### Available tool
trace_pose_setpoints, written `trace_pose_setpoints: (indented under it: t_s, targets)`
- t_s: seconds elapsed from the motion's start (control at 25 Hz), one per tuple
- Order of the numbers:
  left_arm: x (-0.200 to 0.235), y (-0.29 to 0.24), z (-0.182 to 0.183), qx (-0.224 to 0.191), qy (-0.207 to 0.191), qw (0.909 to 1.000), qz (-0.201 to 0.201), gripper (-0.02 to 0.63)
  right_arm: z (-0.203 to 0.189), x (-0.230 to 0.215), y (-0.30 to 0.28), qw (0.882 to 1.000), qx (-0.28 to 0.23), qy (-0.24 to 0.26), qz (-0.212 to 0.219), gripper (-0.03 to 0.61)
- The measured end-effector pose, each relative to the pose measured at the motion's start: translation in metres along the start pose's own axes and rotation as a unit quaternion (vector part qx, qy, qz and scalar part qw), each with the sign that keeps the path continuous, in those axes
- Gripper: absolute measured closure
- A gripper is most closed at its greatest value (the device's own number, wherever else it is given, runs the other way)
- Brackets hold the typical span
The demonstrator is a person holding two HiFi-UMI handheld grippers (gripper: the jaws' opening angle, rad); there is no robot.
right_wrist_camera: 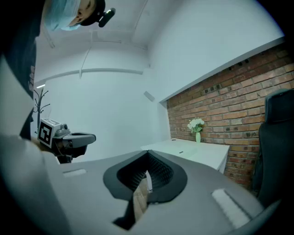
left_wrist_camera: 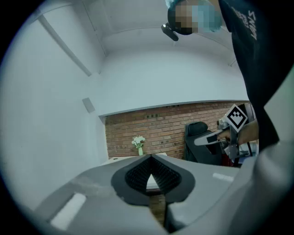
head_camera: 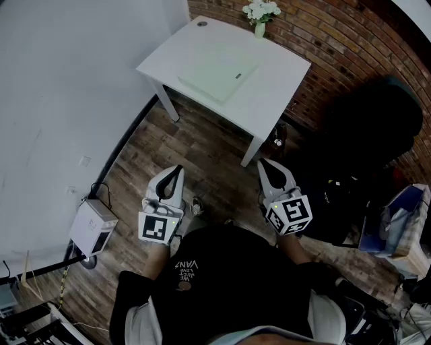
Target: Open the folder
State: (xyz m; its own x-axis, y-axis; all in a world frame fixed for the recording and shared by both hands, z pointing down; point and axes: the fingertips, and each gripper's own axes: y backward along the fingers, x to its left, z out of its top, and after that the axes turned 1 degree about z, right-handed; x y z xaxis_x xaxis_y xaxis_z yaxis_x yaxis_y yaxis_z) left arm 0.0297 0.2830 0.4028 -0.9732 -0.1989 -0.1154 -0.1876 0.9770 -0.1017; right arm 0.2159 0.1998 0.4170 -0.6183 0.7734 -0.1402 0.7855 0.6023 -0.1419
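The pale green folder (head_camera: 219,73) lies closed on the white table (head_camera: 279,87), far ahead of me across the wooden floor. Both grippers are held close to my body, well short of the table. My left gripper (head_camera: 176,168) points roughly level towards the table, its jaws together with nothing between them (left_wrist_camera: 150,157). The right gripper (head_camera: 264,164) is held the same way, jaw tips meeting and empty (right_wrist_camera: 148,153). Each gripper shows in the other's view, the right gripper (left_wrist_camera: 202,139) and the left gripper (right_wrist_camera: 87,137). The table (right_wrist_camera: 202,153) appears small ahead.
A green vase of white flowers (head_camera: 260,13) stands at the table's far edge by the brick wall (head_camera: 350,40). A black office chair (head_camera: 377,121) is right of the table. A white box device (head_camera: 93,226) sits on the floor at left; bags (head_camera: 397,222) lie at right.
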Motion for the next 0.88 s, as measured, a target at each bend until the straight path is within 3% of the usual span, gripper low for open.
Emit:
trace_pose_setpoints:
  t_s: [0.44,0.88]
  targets:
    - [-0.004,0.014,-0.007,0.008,0.011,0.9997,0.019,0.614,-0.003,0.004,0.006,0.999,-0.012,-0.038,0.022,0.577]
    - [0.035,-0.015,-0.006,0.0,0.013,0.9998,-0.015,0.614,0.002,0.004,-0.031,0.999,-0.013,-0.046,-0.006,0.577]
